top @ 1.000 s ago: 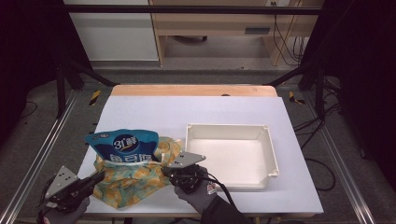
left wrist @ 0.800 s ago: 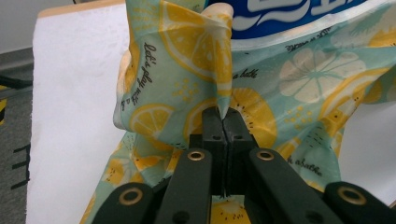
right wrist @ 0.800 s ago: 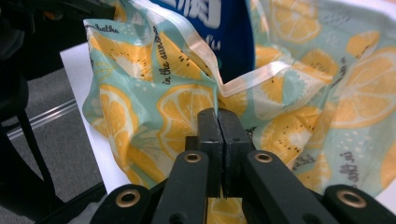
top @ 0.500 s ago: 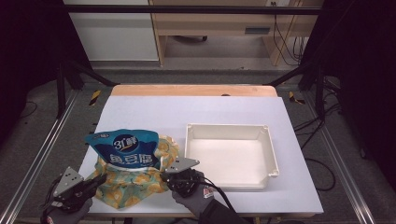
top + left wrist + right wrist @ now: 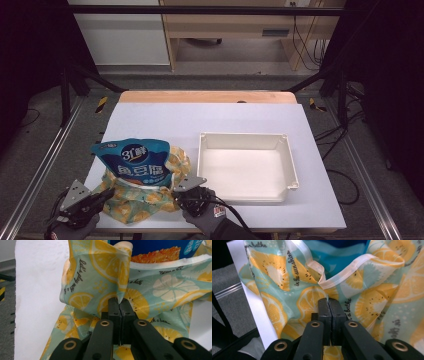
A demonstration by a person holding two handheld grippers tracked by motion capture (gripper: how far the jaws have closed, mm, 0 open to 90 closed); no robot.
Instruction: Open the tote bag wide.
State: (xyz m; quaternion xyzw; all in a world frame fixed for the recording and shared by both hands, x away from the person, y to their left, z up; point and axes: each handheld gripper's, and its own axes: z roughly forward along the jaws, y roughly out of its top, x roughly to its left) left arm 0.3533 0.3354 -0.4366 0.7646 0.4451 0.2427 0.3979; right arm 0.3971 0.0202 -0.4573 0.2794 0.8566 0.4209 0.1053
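Note:
A lemon-print fabric bag (image 5: 145,202) lies at the table's front left, with a blue snack pouch (image 5: 134,162) standing out of its mouth. At the bag's left corner my left gripper (image 5: 109,193) is shut, and in the left gripper view a fold of the bag (image 5: 100,277) is pinched between the jaws of that gripper (image 5: 119,305). My right gripper (image 5: 177,193) is shut at the bag's right side. In the right gripper view its closed jaws (image 5: 328,302) press into the fabric (image 5: 367,300) just under the white hem (image 5: 342,272). The pouch's blue face (image 5: 337,255) shows behind the hem.
A shallow white tray (image 5: 245,141) sits right of the bag with nothing in it. The white table top (image 5: 210,117) stretches back to a wooden strip. Both hands are at the front edge. Dark frame rails run along each side.
Both grippers have drawn back toward the table's front edge, still holding the bag. The bag's near side has been pulled along a little.

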